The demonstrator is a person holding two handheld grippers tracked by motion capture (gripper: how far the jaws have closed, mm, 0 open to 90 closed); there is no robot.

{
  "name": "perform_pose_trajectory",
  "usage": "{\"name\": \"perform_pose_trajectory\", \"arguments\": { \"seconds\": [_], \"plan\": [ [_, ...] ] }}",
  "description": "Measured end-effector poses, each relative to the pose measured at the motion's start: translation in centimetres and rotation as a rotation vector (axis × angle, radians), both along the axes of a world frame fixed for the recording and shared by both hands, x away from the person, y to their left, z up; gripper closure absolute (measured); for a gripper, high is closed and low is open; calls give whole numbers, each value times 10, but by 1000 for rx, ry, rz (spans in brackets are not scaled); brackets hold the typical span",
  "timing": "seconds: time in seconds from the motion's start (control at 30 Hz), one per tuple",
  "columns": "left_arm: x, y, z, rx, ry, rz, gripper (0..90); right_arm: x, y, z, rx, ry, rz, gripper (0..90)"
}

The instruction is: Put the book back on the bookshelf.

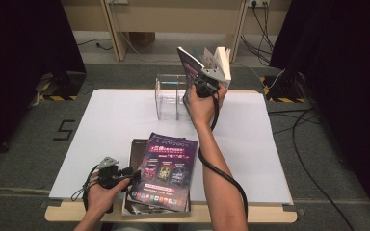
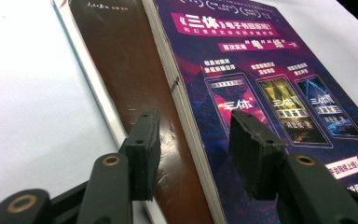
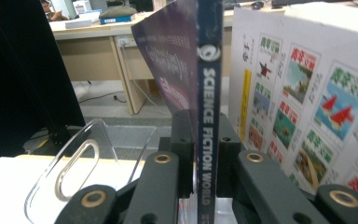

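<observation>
Right gripper (image 3: 204,154): clamped on a thin magazine (image 3: 209,93), held upright over the clear rack (image 1: 169,96).
Left gripper (image 2: 193,140): jaws apart, above the magazine pile (image 2: 242,70).

Purple magazine (image 1: 164,169) on brown book (image 2: 135,84); dark-blue-spined magazine (image 3: 209,116) held aloft

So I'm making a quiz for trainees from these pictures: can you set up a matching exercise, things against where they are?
Things:
1. Science Fiction World magazine
2. purple magazine
3. brown book
4. clear rack

Places:
A. standing at the table's far side
B. directly under the purple cover
C. upright between the right gripper's jaws
D. top of the near stack

Pairs: 1-C, 2-D, 3-B, 4-A
</observation>
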State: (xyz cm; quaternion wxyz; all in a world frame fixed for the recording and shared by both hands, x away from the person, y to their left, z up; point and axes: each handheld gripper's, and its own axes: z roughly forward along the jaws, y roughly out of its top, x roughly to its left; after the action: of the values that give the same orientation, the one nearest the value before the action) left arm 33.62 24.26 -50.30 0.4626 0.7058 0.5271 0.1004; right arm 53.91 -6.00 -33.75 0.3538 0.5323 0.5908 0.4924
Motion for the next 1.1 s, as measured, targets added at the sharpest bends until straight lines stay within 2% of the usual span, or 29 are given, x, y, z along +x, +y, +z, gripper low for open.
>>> {"name": "perform_pose_trajectory", "arguments": {
  "seconds": [0.1,0.3,0.67,0.9,1.1],
  "plan": [
    [0,-1,0,1,-1,-1,530,-4,-1,-1,-10,19,10,800],
    [-1,-1,0,1,-1,-2,530,-10,-1,-1,-12,28,25,799],
    [0,-1,0,0,0,-3,530,-4,-10,4,-6,77,28,784],
    [0,-2,0,0,-1,-3,529,0,-10,5,-17,119,23,838],
    [0,-1,0,-2,0,-4,529,2,-8,7,-6,105,29,846]
  ]
}}
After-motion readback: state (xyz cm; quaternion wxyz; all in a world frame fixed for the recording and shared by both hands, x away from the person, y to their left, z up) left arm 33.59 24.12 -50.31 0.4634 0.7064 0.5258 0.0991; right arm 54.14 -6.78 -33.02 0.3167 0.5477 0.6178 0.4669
